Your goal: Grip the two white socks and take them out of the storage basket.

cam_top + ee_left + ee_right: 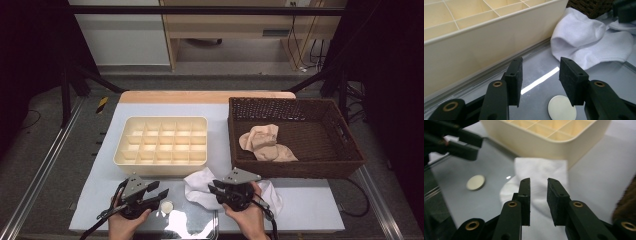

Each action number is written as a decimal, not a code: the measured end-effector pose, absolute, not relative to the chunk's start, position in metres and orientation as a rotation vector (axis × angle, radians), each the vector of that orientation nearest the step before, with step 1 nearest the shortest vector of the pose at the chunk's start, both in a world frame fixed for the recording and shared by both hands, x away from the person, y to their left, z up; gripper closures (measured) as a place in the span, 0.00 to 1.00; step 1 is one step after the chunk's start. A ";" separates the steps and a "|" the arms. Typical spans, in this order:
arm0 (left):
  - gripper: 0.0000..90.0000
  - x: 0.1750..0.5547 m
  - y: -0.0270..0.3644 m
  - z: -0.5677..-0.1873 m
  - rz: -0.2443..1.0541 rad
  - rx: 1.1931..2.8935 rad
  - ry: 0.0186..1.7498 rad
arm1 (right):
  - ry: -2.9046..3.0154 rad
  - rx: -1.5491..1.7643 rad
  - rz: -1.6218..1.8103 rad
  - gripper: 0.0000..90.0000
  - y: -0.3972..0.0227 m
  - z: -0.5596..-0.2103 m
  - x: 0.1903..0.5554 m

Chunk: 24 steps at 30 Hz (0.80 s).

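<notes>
A white sock lies crumpled on the table in front of the cream divided tray. My right gripper points left over the sock. In the right gripper view its jaws stand a little apart just above the white sock, and the pads do not press on it. My left gripper is to the left of the sock. Its jaws stand open with nothing between them, aimed toward the sock and the tray wall.
A small white disc lies on the table by the left jaws. A brown wicker basket at the right holds beige socks. The tray's compartments look empty. The table's front edge is close under both hands.
</notes>
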<state>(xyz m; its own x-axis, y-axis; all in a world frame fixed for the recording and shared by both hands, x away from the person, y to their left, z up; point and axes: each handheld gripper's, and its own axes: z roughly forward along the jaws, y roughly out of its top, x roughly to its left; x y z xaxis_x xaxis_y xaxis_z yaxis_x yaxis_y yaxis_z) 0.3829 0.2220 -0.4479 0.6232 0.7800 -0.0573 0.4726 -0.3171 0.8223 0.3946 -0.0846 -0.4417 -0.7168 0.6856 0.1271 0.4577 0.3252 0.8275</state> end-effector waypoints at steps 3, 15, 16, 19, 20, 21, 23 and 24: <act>0.59 0.383 0.223 -0.447 0.450 1.973 0.989 | 2.434 1.008 1.340 0.77 -0.072 -0.455 0.385; 0.58 0.384 0.225 -0.445 0.454 1.963 0.995 | 2.503 0.989 1.229 0.85 -0.059 -0.480 0.386; 0.58 0.384 0.225 -0.446 0.452 1.958 0.998 | 2.499 0.989 1.224 0.88 -0.061 -0.480 0.386; 0.58 0.384 0.224 -0.446 0.450 1.964 0.998 | 2.501 0.997 1.226 0.99 -0.066 -0.480 0.386; 0.58 0.384 0.224 -0.446 0.450 1.965 0.997 | 2.504 0.996 1.231 1.00 -0.068 -0.480 0.386; 0.58 0.384 0.224 -0.447 0.449 1.966 0.997 | 2.512 0.999 1.239 1.00 -0.070 -0.479 0.386; 0.58 0.384 0.224 -0.447 0.448 1.971 0.997 | 2.527 1.005 1.252 1.00 -0.075 -0.476 0.385; 0.58 0.384 0.224 -0.447 0.448 1.972 0.996 | 2.525 1.006 1.263 1.00 -0.078 -0.475 0.384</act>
